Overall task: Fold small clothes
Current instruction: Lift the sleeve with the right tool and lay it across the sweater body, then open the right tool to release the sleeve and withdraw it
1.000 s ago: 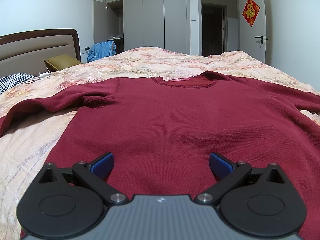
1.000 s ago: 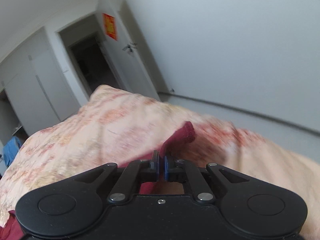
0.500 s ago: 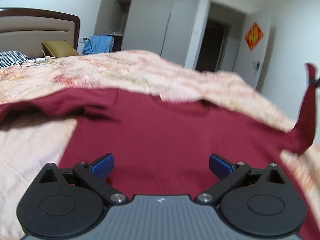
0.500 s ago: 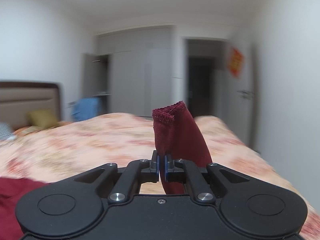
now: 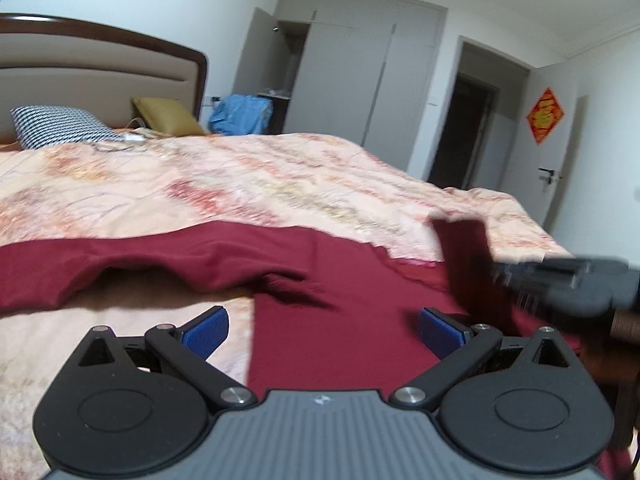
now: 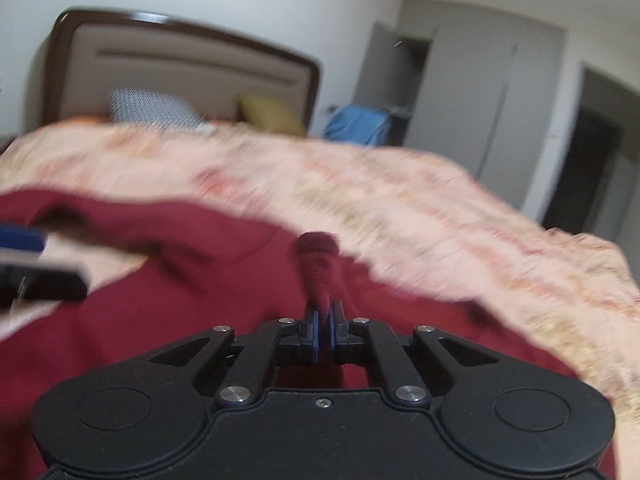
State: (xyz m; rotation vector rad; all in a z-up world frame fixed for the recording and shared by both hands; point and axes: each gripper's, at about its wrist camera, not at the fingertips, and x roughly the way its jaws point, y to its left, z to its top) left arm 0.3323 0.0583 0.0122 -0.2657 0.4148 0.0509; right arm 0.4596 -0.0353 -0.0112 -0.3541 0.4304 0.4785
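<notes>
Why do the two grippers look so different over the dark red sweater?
The left gripper has its blue pads spread wide with nothing between them; the right gripper is pinched on the sweater's cuff, its jaws just starting to open. Both hang over the dark red sweater on the bed.

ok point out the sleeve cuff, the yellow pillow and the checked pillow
sleeve cuff (image 6: 318, 246), right wrist view, on its hemmed end
yellow pillow (image 5: 166, 114), left wrist view, on its face
checked pillow (image 5: 56, 130), left wrist view, on its middle

Floral quilt (image 5: 280, 176), checked pillow (image 5: 60, 130), olive cushion (image 5: 168, 114), headboard (image 5: 100, 68)
</notes>
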